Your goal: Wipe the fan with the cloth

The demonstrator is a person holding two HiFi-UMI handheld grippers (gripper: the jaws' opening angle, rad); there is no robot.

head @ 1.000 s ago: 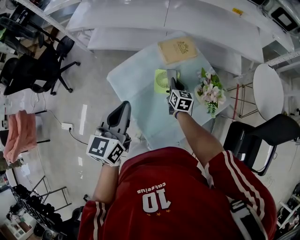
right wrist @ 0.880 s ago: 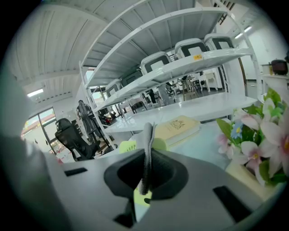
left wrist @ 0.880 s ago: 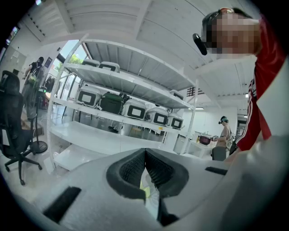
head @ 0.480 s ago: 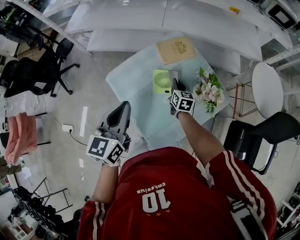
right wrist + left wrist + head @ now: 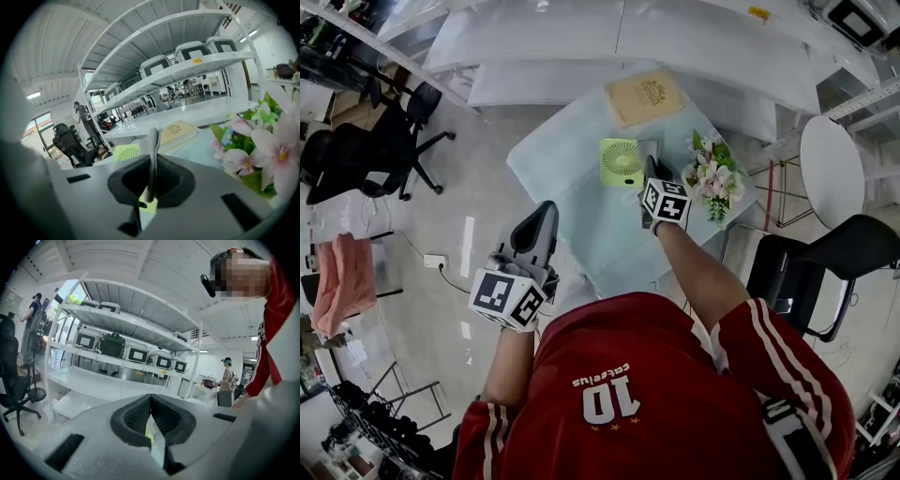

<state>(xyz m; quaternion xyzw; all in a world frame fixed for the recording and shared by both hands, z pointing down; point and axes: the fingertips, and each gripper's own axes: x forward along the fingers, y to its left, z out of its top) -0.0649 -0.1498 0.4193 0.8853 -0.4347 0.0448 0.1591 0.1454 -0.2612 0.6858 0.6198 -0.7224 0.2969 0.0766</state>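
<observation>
Right gripper (image 5: 649,169) still beside fan (image 5: 622,159), arm outstretched, fingers (image 5: 176,180) tight on cloth (image 5: 152,150); left gripper's (image 5: 150,398) fingers (image 5: 136,416) together.

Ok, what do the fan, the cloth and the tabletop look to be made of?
Fan: lime-green moulded plastic with a matt look, going by its slotted round grille. Cloth: thin grey fabric, possibly microfibre. It is folded and soft-edged, pinched in the right hand-held gripper. Tabletop: pale blue-green, smooth, with a slight sheen. It could be glass or laminate; I can't tell which.

Fan (image 5: 622,161) left of flowers (image 5: 712,178)
</observation>
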